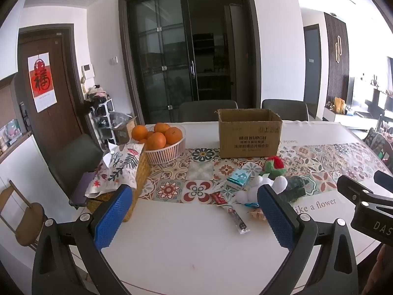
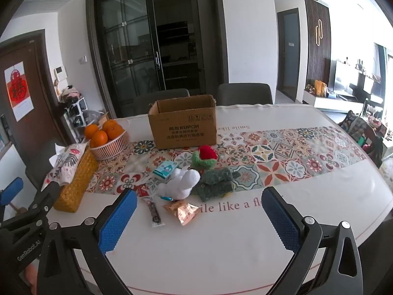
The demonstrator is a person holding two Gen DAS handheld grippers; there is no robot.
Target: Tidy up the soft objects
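Note:
A white plush toy (image 2: 183, 182) lies on the table beside dark green knitted pieces (image 2: 216, 184) and a red-and-green knitted toy (image 2: 205, 157). They show in the left wrist view too: the plush (image 1: 265, 186), the green knit (image 1: 294, 186), the red-green toy (image 1: 275, 163). An open cardboard box (image 2: 183, 126) (image 1: 249, 132) stands behind them. My left gripper (image 1: 194, 218) is open and empty above the near table. My right gripper (image 2: 199, 218) is open and empty, short of the pile.
Snack packets (image 2: 183, 211), a thin wrapped bar (image 2: 154, 212) and a small teal carton (image 2: 165, 169) lie by the toys. A basket of oranges (image 2: 108, 140) and a wicker tissue box (image 2: 76, 177) stand left. Chairs (image 2: 244, 94) stand behind the table.

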